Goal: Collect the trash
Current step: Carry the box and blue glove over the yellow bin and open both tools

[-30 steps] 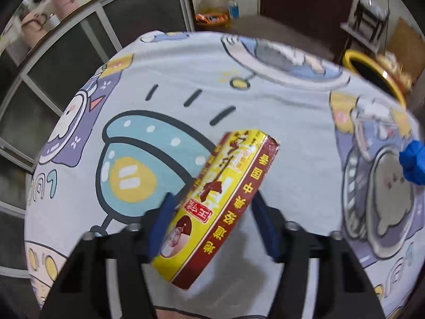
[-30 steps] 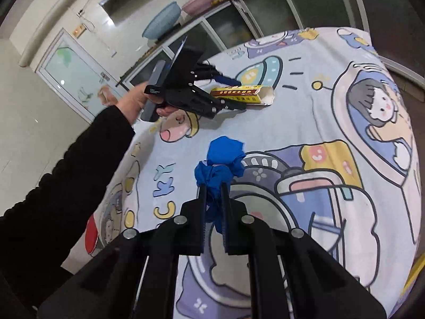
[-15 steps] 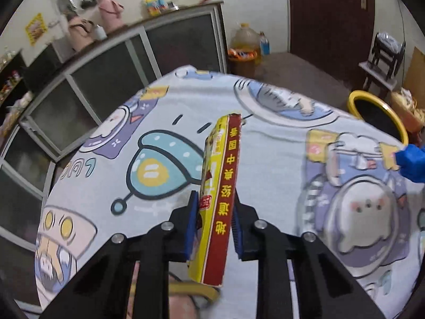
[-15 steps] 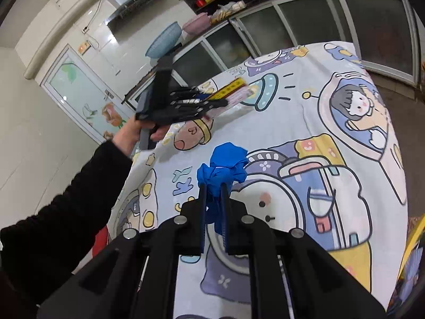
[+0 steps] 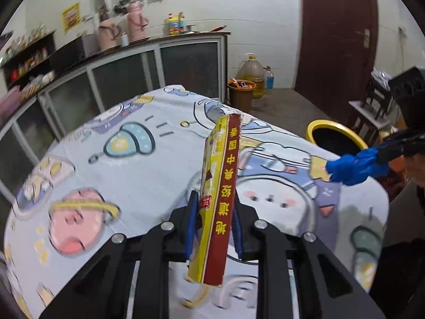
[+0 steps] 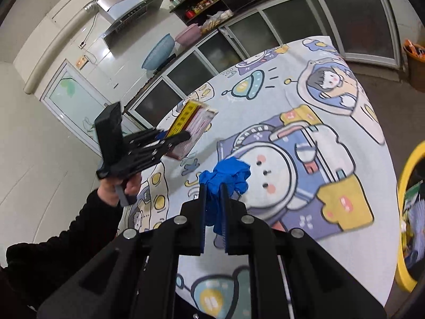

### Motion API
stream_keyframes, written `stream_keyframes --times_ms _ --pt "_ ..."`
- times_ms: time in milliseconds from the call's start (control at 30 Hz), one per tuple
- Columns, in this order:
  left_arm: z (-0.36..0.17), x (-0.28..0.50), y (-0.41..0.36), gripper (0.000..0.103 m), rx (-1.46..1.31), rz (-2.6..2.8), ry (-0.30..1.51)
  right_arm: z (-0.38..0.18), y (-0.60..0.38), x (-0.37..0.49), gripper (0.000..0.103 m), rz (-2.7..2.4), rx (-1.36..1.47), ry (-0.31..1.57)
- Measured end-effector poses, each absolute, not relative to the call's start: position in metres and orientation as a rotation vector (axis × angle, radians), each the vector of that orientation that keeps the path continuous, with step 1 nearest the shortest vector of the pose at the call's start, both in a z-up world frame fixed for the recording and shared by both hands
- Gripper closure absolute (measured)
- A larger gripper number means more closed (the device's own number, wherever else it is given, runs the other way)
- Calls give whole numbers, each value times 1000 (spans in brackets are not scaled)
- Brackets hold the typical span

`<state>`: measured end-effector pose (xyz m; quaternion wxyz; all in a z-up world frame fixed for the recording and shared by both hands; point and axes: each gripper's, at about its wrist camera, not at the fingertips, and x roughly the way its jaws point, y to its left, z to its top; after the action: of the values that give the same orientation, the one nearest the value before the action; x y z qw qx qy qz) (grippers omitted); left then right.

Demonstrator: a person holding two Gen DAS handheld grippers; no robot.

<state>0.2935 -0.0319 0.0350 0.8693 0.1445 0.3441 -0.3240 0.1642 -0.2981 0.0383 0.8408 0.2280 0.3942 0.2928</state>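
My left gripper [image 5: 213, 204] is shut on a long yellow and red carton [image 5: 220, 186] and holds it upright above the cartoon-print tablecloth [image 5: 148, 170]. The carton also shows in the right wrist view [image 6: 190, 127], held by the left gripper [image 6: 172, 139]. My right gripper [image 6: 213, 188] is shut on a crumpled blue glove [image 6: 225, 178], lifted above the cloth. In the left wrist view the glove [image 5: 353, 166] hangs near a yellow-rimmed bin [image 5: 334, 135] beyond the table's far right edge.
The yellow-rimmed bin [image 6: 409, 212] holds trash and stands at the table's right edge. A brown bucket [image 5: 241, 93] and oil jug [image 5: 252, 74] stand on the floor by the cabinets [image 5: 127, 77]. A dark door [image 5: 337, 40] lies behind.
The left gripper closed on the carton and lifted it off the cloth, turning it upright. The right gripper carried the blue glove toward the yellow bin.
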Motion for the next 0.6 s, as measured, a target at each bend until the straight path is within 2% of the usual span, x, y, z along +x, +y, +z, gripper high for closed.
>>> stream_keyframes --times_ms 333,600 --pt "27 224 -80 82 196 -668 713 31 -338 127 98 598 542 782" --pt "36 205 -137 82 169 -654 679 42 -383 98 98 534 559 709"
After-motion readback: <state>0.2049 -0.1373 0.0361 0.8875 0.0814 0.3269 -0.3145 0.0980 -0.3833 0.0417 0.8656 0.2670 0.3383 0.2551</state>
